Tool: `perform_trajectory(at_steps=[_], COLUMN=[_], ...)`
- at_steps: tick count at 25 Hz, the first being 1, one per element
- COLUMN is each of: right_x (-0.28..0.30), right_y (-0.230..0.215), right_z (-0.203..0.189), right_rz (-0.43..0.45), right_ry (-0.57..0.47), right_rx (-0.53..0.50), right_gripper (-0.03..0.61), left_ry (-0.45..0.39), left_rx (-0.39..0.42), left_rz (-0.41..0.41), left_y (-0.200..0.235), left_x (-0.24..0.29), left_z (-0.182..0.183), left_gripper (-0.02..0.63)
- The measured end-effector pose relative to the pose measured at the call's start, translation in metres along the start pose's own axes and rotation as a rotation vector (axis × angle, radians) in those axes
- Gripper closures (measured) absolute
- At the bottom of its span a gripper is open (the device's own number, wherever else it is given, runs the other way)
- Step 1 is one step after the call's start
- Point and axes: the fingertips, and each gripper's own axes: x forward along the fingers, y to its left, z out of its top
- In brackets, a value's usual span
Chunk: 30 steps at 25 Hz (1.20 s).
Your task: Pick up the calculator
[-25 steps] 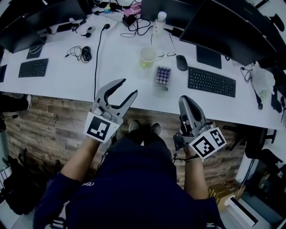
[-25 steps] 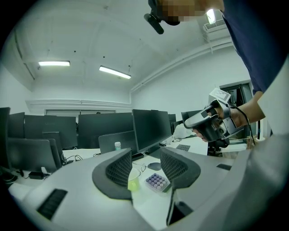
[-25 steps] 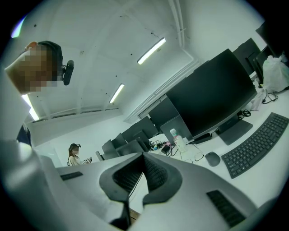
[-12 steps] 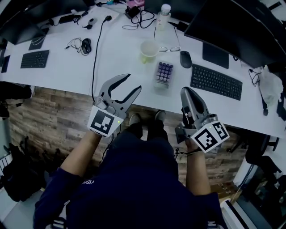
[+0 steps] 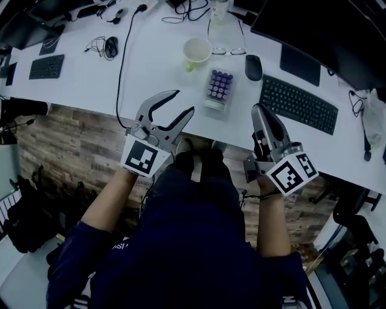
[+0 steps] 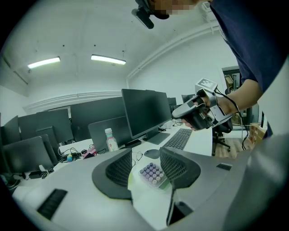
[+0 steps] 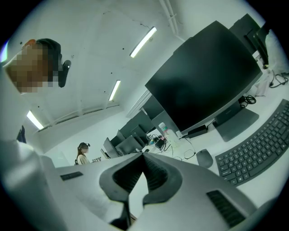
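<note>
The calculator (image 5: 218, 87), a small pale slab with rows of purple keys, lies on the white desk (image 5: 84, 90) near its front edge. My left gripper (image 5: 184, 101) is open, its fingertips over the desk edge just left of and short of the calculator. In the left gripper view the calculator (image 6: 152, 173) shows through the gap of the left gripper (image 6: 145, 161), some way ahead. My right gripper (image 5: 259, 108) is shut with nothing in it, at the desk edge to the calculator's right. The right gripper (image 7: 143, 157) points up at a monitor.
A pale cup (image 5: 196, 50), glasses (image 5: 220, 51) and a bottle (image 5: 220, 9) stand behind the calculator. A black mouse (image 5: 254, 67) and black keyboard (image 5: 298, 104) lie to its right, under a big monitor (image 5: 325, 30). A cable (image 5: 123, 66), another mouse (image 5: 111, 46) and a small keyboard (image 5: 46, 66) lie left.
Both grippers have come forward to the desk's front edge, nearer the calculator. The left stays open and the right stays shut.
</note>
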Motion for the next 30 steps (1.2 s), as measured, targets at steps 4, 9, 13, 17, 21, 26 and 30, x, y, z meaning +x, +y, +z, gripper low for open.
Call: perform_trajectory(at_steps=[4,9,13,17,21,26,30], right_x=[0.0,0.004,0.006,0.01,0.011,0.013,0.011], right_y=[-0.02,-0.041,-0.055,-0.067,-0.076,-0.085,-0.09], right_z=[-0.006,-0.019,-0.03,-0.041,-0.051,-0.055,-0.061], right_rz=[-0.007,-0.018,-0.029,-0.036,-0.041,-0.037,-0.039], right_ry=[0.019,0.04,0.062,0.078,0.094,0.097,0.1], right_rx=[0.021,0.051,0.07,0.084,0.093,0.077,0.077], right_gripper=[0.574,0.574,0.574,0.574,0.574,0.574,0.574], left_ry=[0.021,0.05,0.093,0.15,0.179,0.205,0.223], left_rx=[0.021,0.07,0.1,0.136,0.174,0.205,0.239], left_rz=[-0.019,-0.055,-0.086,-0.121,-0.154,-0.186,-0.213], left_y=[-0.008,-0.018,-0.024,-0.031,-0.039,-0.047,-0.056], left_x=[0.017,0.038,0.049,0.058,0.065,0.074,0.08], left_z=[-0.008,-0.022,-0.038,-0.059,-0.079,-0.099,-0.111], left_gripper=[0.405,0.405,0.405,0.405,0.405,0.405,0.405])
